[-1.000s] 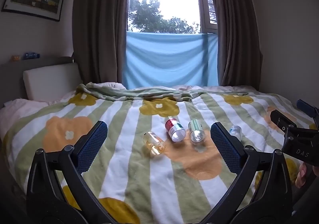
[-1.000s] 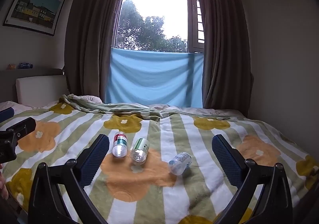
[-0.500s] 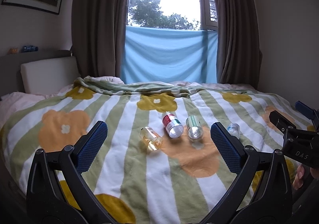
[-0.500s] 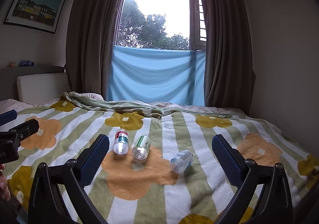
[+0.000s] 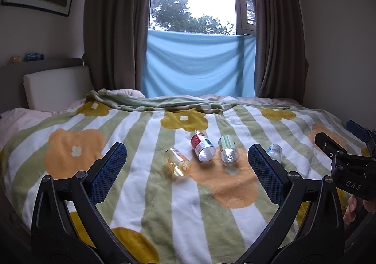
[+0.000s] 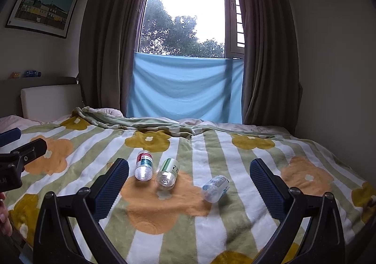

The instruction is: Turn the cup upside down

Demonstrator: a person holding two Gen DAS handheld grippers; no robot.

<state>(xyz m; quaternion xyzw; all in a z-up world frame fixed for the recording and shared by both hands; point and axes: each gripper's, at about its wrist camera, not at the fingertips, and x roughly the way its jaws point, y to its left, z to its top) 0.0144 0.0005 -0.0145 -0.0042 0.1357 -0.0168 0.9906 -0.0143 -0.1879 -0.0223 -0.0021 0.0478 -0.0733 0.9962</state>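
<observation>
Approach step, I judge: both grippers, left gripper (image 5: 186, 165) and right gripper (image 6: 189, 179), hover with fingers wide apart, gripping nothing. Four small clear plastic cups lie toppled around the orange flower on the striped fleece blanket (image 5: 145, 193) (yellow-tinted cup (image 5: 178, 165) leftmost). Next: descend, pinch one sideways.

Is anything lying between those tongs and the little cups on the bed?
Nothing visible does. Four cups lie on their sides on the blanket: yellow cup, red cup, green cup, blue cup. Only bare blanket lies before the open left tongs and right tongs.
</observation>
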